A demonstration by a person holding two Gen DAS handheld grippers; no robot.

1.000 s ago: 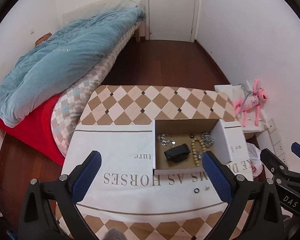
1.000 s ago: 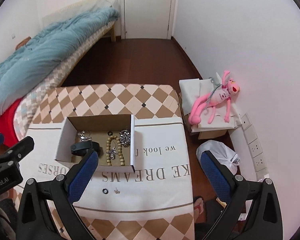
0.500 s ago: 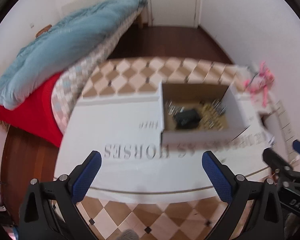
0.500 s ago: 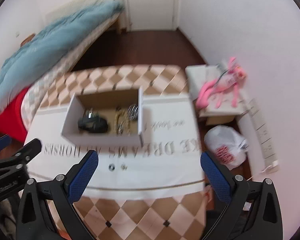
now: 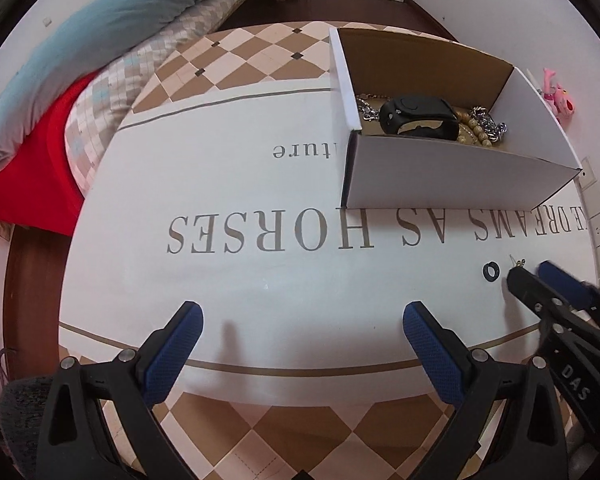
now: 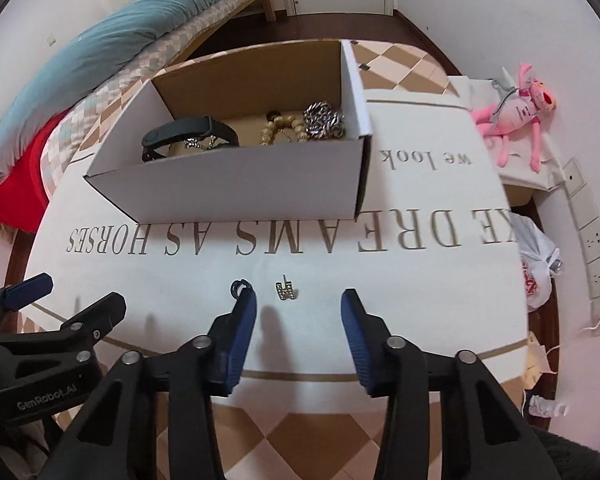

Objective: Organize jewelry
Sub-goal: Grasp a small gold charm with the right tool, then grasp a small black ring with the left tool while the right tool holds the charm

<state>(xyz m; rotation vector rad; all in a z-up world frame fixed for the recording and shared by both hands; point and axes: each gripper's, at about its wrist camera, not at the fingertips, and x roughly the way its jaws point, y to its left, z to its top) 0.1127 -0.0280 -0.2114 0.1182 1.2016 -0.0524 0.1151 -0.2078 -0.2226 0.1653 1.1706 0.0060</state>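
Observation:
An open white cardboard box (image 5: pixel 440 176) (image 6: pixel 236 192) stands on the white lettered cloth and holds a black wristband (image 5: pixel 420 114) (image 6: pixel 188 132), a bead bracelet (image 6: pixel 280 126) and silver chains (image 6: pixel 324 120). In front of it lie a small black ring (image 5: pixel 491 271) (image 6: pixel 238 286) and a small silver earring (image 6: pixel 286 291) (image 5: pixel 516 262). My right gripper (image 6: pixel 298 312) is open, low over the cloth, with the earring just ahead between its fingers and the ring at its left fingertip. My left gripper (image 5: pixel 300 328) is open and empty over bare cloth left of the ring.
The cloth covers a checkered table (image 5: pixel 236 56). A bed with a blue quilt (image 5: pixel 100 40) lies to the left. A pink plush toy (image 6: pixel 516 108), a plastic bag (image 6: pixel 536 264) and wall sockets (image 6: pixel 596 240) are to the right.
Both grippers have dropped down and forward to just above the cloth. The right gripper's fingers have narrowed and now frame the earring.

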